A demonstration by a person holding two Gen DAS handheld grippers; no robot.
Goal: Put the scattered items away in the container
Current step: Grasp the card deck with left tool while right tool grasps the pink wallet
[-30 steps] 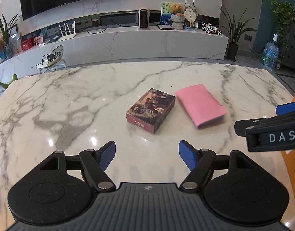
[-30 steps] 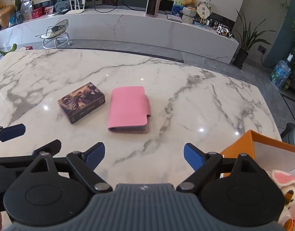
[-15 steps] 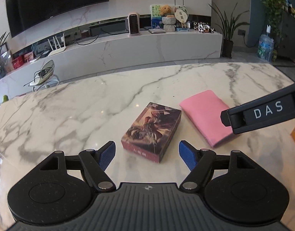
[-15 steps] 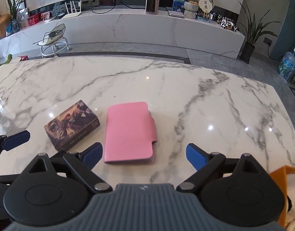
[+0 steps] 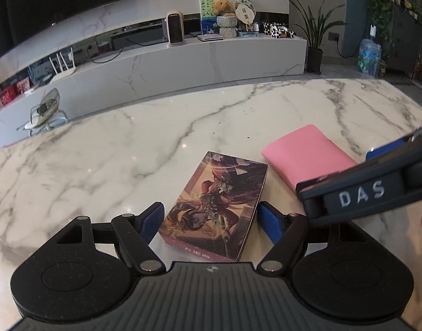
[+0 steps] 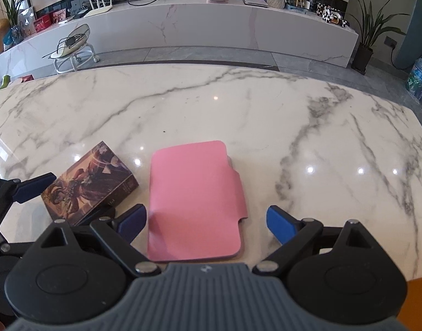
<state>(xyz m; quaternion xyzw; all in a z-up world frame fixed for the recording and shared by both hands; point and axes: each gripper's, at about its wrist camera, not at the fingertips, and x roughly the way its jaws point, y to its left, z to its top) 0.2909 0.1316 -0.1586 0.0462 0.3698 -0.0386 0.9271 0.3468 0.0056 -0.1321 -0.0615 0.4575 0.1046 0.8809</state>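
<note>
A dark illustrated card box [image 5: 216,207] lies flat on the marble table, and my left gripper [image 5: 211,222] stands open around its near end, blue pads a little clear of its sides. To its right lies a pink wallet [image 5: 307,157]. In the right wrist view the pink wallet [image 6: 194,201] sits between the open fingers of my right gripper [image 6: 206,223], with wide gaps on both sides. The card box [image 6: 89,184] lies left of it. A sliver of the orange container [image 6: 414,300] shows at the lower right corner.
The marble table [image 6: 266,115] stretches far ahead and to both sides. The right gripper's black body [image 5: 370,193] crosses the right of the left wrist view, close above the wallet. Beyond the table stand a long TV bench and potted plants.
Both grippers have come forward and down: the card box now sits between the left fingers and the pink wallet between the right ones. The orange container has slid almost out of view.
</note>
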